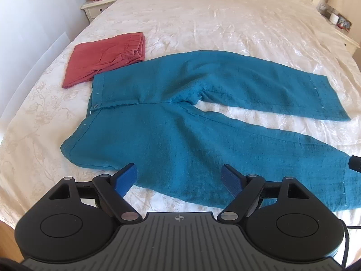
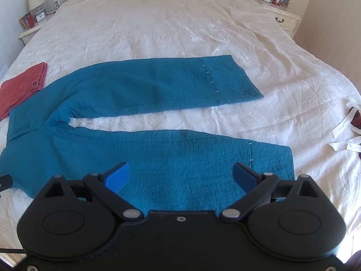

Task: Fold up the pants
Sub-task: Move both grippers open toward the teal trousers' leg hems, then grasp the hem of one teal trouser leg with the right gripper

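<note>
Teal pants (image 1: 180, 122) lie flat and spread on the cream bedspread (image 1: 203, 22), waistband to the left, both legs running right with a gap between them. My left gripper (image 1: 179, 177) is open and empty, hovering over the near hip and upper thigh. In the right wrist view the pants (image 2: 158, 158) fill the middle. My right gripper (image 2: 181, 176) is open and empty above the near leg, close to its hem (image 2: 291, 164).
Folded red pants (image 1: 106, 56) lie at the far left beside the teal waistband, also in the right wrist view (image 2: 20, 88). Nightstands (image 1: 99, 6) (image 2: 282, 15) flank the bed. White paper strips (image 2: 345, 133) lie at the right.
</note>
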Demonstrator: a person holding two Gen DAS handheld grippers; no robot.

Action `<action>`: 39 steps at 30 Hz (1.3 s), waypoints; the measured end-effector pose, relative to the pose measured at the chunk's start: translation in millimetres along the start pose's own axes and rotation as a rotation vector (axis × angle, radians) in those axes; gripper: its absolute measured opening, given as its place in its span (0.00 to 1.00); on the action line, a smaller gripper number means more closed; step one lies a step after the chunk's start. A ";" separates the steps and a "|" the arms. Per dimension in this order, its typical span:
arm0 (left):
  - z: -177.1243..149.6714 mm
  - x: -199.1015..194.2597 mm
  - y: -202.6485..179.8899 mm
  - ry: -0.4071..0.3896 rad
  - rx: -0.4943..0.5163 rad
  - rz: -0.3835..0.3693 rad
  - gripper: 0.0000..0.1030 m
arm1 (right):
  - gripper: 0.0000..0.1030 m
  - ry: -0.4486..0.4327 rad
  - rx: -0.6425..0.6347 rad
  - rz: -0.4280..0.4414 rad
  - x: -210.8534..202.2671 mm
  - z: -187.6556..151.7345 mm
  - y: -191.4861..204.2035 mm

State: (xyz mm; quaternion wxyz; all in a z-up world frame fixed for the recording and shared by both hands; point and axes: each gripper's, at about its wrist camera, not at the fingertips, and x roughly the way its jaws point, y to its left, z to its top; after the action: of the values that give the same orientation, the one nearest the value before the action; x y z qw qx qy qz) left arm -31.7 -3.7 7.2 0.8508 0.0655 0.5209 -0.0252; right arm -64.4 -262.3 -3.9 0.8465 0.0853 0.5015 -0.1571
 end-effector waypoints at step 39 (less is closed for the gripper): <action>165.3 150.5 13.3 -0.058 0.051 0.017 0.75 | 0.75 0.093 -0.010 0.117 168.8 161.0 20.4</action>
State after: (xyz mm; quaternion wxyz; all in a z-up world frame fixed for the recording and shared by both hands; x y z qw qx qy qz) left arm 184.4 -9.5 -51.4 0.8637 0.0909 0.4946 -0.0332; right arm 150.8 -322.3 -74.3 0.8303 0.1173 0.5354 -0.1006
